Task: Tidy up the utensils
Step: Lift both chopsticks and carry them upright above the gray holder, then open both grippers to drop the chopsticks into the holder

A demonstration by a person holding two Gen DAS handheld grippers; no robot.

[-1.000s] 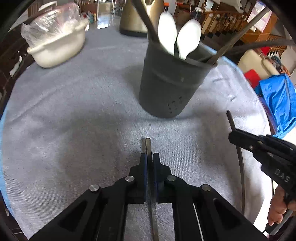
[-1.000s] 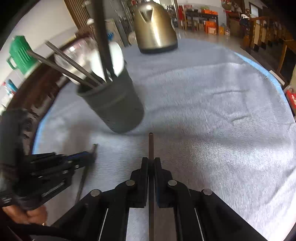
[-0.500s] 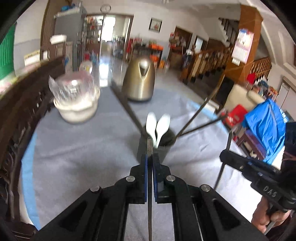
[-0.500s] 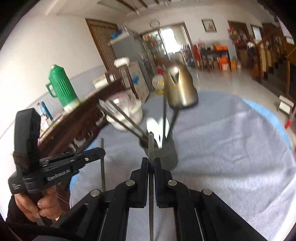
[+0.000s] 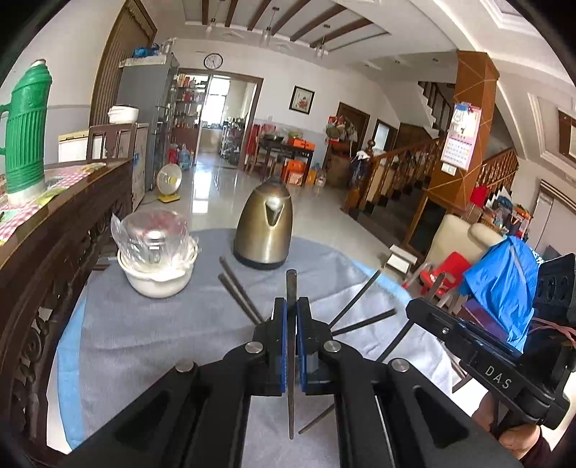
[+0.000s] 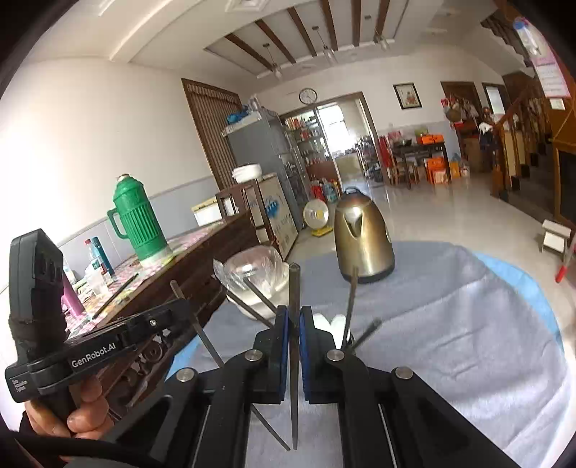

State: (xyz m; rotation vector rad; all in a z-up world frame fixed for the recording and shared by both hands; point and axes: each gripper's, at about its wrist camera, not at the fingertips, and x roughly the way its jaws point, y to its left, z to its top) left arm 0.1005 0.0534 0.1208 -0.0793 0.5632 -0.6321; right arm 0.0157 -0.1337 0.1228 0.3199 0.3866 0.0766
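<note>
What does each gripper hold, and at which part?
Each holds one dark chopstick: left gripper and right gripper clamp it along the shaft, below the blunt upper end.

Both grippers (image 5: 291, 316) (image 6: 294, 324): black frames, blue finger pads (image 5: 283, 345), silver screws; markings "DAS" and "GenRobot.AI"; bare-skinned hand (image 6: 77, 410).

White walls rise to a ceiling with dark wooden beams (image 5: 298, 27), a round clock (image 5: 213, 61) hangs over the bright doorway (image 5: 216, 118) far ahead of the claw, a wooden staircase (image 5: 406, 172) climbs at right, and the pale tiled floor (image 5: 212, 201) gleams.
</note>
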